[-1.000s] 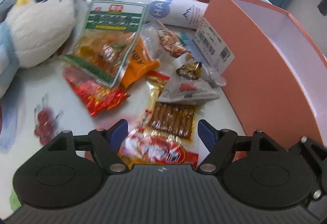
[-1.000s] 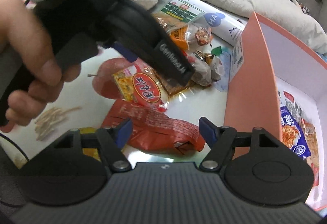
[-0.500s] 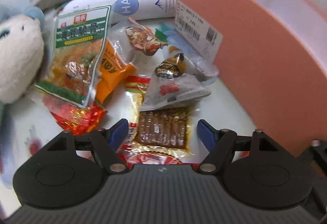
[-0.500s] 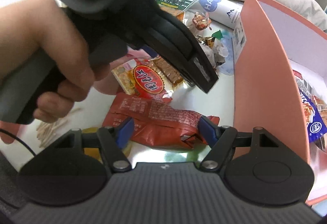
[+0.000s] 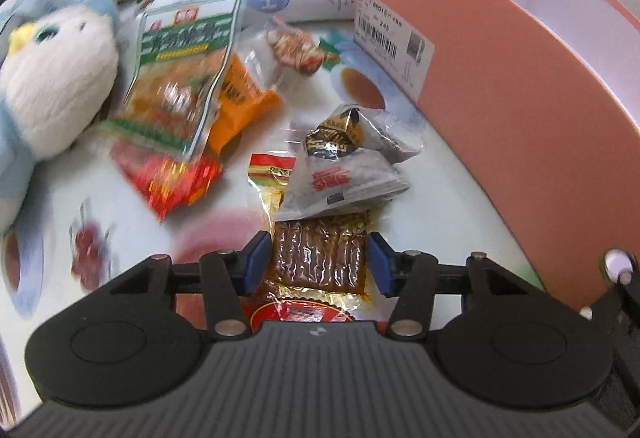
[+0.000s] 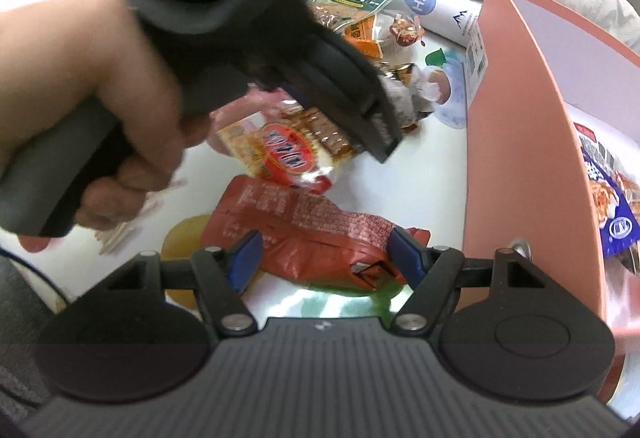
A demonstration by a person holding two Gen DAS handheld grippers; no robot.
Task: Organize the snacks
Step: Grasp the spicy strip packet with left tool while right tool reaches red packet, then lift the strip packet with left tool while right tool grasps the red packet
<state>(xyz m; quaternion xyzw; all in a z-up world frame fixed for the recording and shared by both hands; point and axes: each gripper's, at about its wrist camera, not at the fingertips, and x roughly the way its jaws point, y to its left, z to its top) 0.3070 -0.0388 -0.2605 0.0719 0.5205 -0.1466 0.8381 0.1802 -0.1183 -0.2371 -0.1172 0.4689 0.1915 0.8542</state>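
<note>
Two grippers: both open.
Left gripper (image 5: 317,262): jaws narrow, flanking the brown-strip snack pack (image 5: 318,258), not pinching.
Right gripper (image 6: 324,258): jaws wide, straddling the red pouch (image 6: 304,230).
Pink box (image 5: 500,78): just right of the snacks.

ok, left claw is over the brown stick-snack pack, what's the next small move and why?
Probably close the left claw on the brown snack pack. Its blue fingers already straddle the pack's clear window on both sides, with slight gaps. A grey wrapper overlaps the pack's far end, so lift slowly. The pink box stands open just to the right.
</note>
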